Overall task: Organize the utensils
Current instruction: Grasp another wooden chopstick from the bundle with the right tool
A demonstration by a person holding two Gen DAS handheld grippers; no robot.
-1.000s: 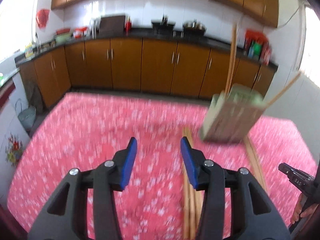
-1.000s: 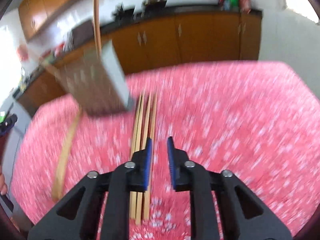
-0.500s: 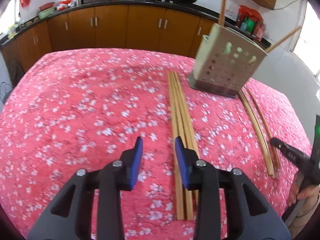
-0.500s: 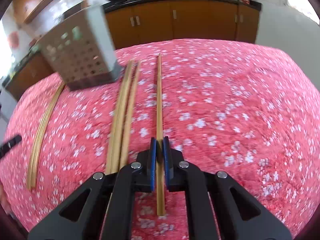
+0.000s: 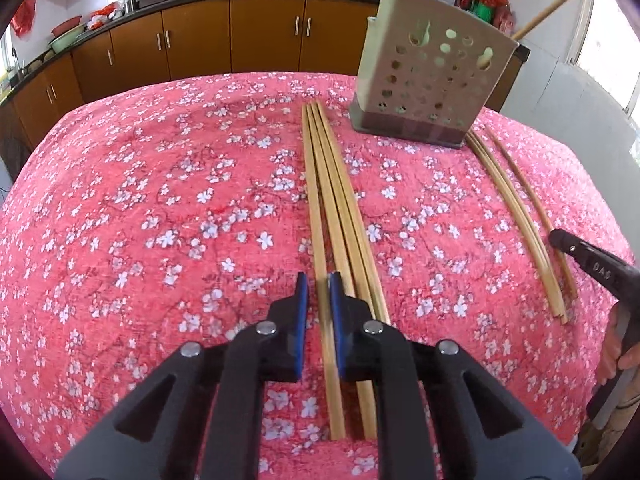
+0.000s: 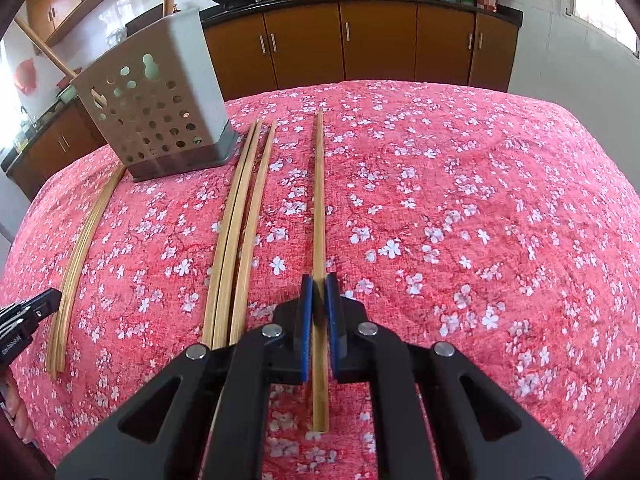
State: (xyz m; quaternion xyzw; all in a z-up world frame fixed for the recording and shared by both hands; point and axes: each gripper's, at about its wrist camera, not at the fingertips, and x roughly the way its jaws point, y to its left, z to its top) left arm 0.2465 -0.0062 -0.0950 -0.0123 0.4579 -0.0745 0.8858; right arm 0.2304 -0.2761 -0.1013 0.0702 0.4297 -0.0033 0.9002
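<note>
Claws angled steeply down at the table [image 5: 120, 208]: the left claw [image 5: 318, 280] was closing around the leftmost chopstick [image 5: 314, 200] of a bundle, while the right claw [image 6: 319, 282] clenched a lone chopstick [image 6: 319, 200] lying near the holder [image 6: 156, 100].

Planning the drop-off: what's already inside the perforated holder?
Two chopsticks stand in the perforated holder: one upright, one leaning out over its rim. Pale shapes show through some holes; the walls cover the rest, so the bottom cannot be seen.
</note>
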